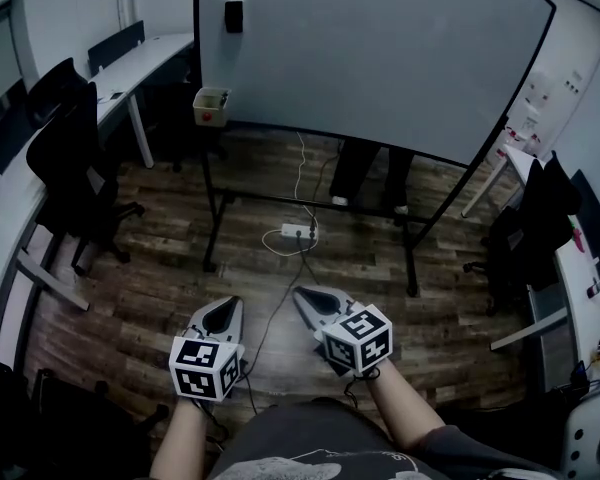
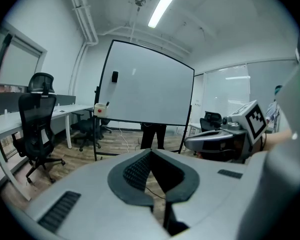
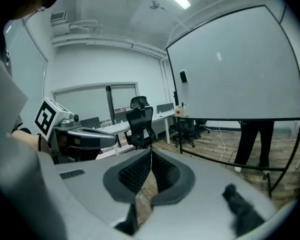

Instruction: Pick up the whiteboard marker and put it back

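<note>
A large whiteboard (image 1: 370,53) stands on a black wheeled frame ahead of me. A small beige box (image 1: 211,105) hangs at its lower left corner, with a red spot on its front. In the left gripper view a dark marker (image 2: 107,104) sticks up out of that box (image 2: 101,109). Both grippers are held low in front of the person, well short of the board. The left gripper (image 1: 226,306) is shut with nothing in it, and so is the right gripper (image 1: 301,295). Each gripper view shows the jaw tips meeting, left gripper (image 2: 151,152) and right gripper (image 3: 151,152).
A black eraser (image 1: 234,16) sticks to the board's upper left. A person's legs (image 1: 368,176) stand behind the board. A power strip (image 1: 298,232) and cables lie on the wood floor under it. Desks and black office chairs (image 1: 75,158) line the left; another chair (image 1: 530,228) is at the right.
</note>
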